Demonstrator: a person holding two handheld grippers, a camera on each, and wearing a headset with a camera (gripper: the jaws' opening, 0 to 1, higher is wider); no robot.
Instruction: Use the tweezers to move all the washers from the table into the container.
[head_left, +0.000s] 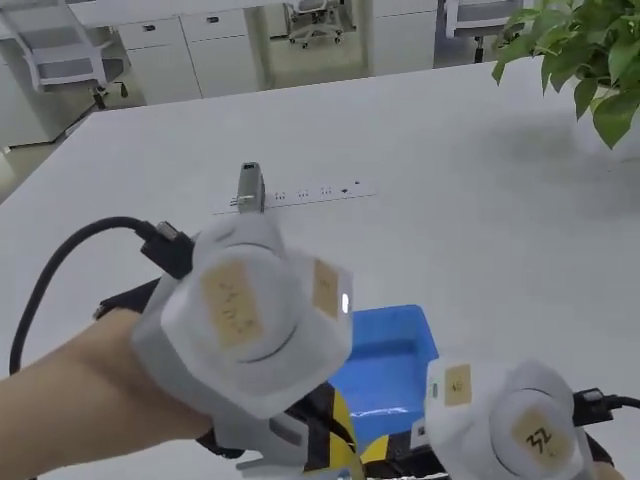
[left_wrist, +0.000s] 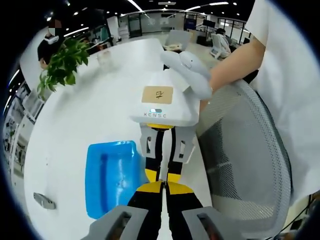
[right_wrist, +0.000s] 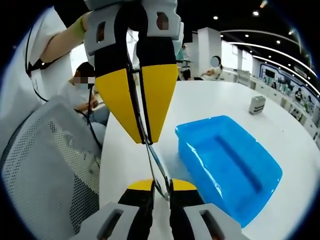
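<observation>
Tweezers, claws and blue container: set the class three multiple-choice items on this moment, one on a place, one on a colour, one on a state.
1. The blue container stands: A on a shelf; B on the white table; C on the floor.
2. The claw pads are: A yellow; B red; C green.
3. The tweezers are: A in the container; B flat on the table; C held between the left claw and the right claw.
Key: B, it rests on the tabletop; A, yellow faces flank the tweezers; C, both claws close on them.
</observation>
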